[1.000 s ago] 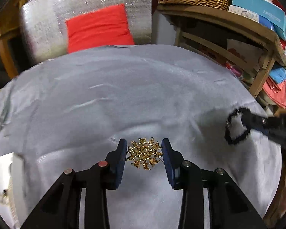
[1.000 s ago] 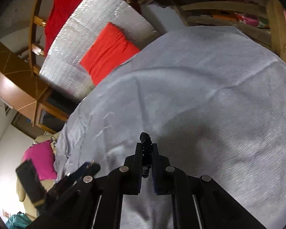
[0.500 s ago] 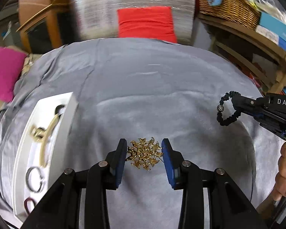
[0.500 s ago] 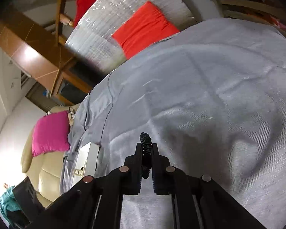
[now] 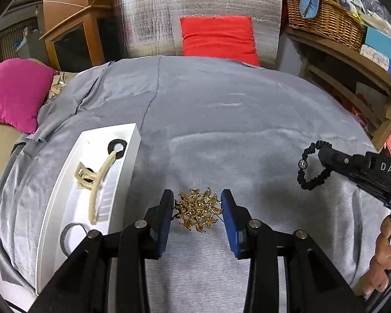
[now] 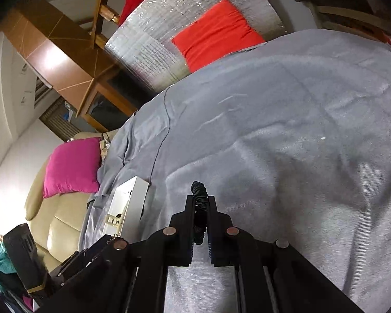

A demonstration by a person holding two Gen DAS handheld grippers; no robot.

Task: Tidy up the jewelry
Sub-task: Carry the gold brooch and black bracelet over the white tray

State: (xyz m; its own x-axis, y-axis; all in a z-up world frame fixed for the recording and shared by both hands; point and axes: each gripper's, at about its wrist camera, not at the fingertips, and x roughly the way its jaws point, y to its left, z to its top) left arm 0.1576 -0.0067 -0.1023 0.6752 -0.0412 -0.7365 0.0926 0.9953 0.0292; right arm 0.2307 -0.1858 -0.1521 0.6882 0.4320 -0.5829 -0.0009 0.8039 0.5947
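The white tray point(image 5: 133, 140), w/ its cream hair claw point(image 5: 96, 180), is now lying fully in sight left of the left gripper point(image 5: 197, 210), having slid in from the edge over the last sec. That gripper is holding a gold brooch point(image 5: 197, 212) between its blue pads, jaws narrow, above the grey cloth point(image 5: 221, 120). To its right, the right gripper point(image 6: 201, 204) is pinching a black beaded bracelet point(image 5: 310, 167), clamped tight, loop hanging in the air.

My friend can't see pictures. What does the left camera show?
The left hand-held gripper holds a gold brooch above a grey cloth. A white tray with a cream clip lies left; the right hand-held gripper holds a black bracelet.
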